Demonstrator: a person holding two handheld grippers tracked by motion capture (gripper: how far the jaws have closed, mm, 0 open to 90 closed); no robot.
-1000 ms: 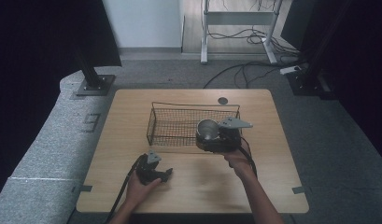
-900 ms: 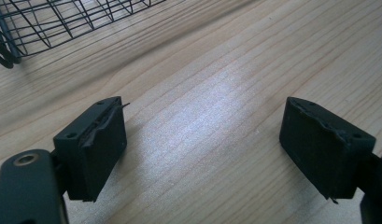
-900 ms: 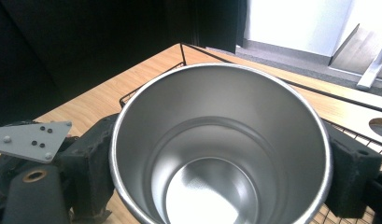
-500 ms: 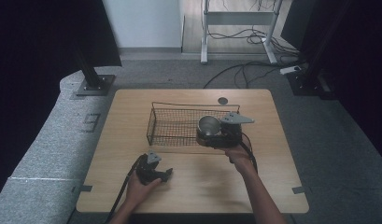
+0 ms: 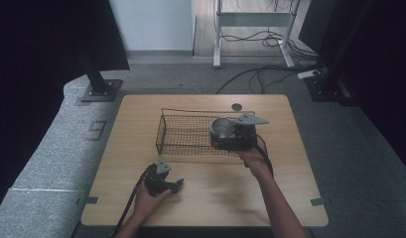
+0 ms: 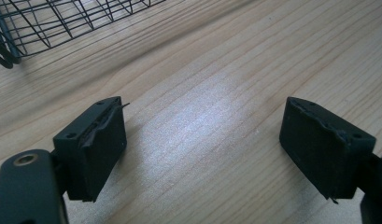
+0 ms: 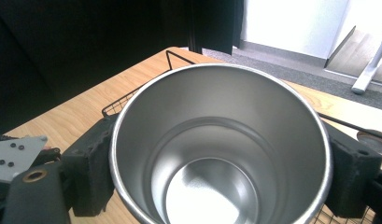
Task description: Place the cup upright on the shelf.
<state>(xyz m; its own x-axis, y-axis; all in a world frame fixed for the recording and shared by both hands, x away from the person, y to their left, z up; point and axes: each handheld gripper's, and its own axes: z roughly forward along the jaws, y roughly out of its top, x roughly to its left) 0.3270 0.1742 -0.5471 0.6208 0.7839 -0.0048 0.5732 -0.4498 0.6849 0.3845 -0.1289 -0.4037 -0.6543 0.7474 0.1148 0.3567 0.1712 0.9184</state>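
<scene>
Right now the right gripper (image 5: 229,135) pinches the shiny round steel cup (image 7: 220,145) upright, just above the black wire basket (image 5: 183,135); the left gripper (image 6: 205,151), spread wide, rests well apart

No readable text or labels (none anywhere).

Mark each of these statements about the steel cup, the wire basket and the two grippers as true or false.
1. The right gripper grips a shiny round steel cup on both sides. True.
2. The steel cup holds liquid. False: its inside is empty and bare.
3. The left gripper has its jaws apart with only the light wooden table between them. True.
4. The black wire basket stands on the floor. False: it stands on the wooden table.
5. The left gripper is inside the wire basket. False: it rests on the table in front of it.
</scene>
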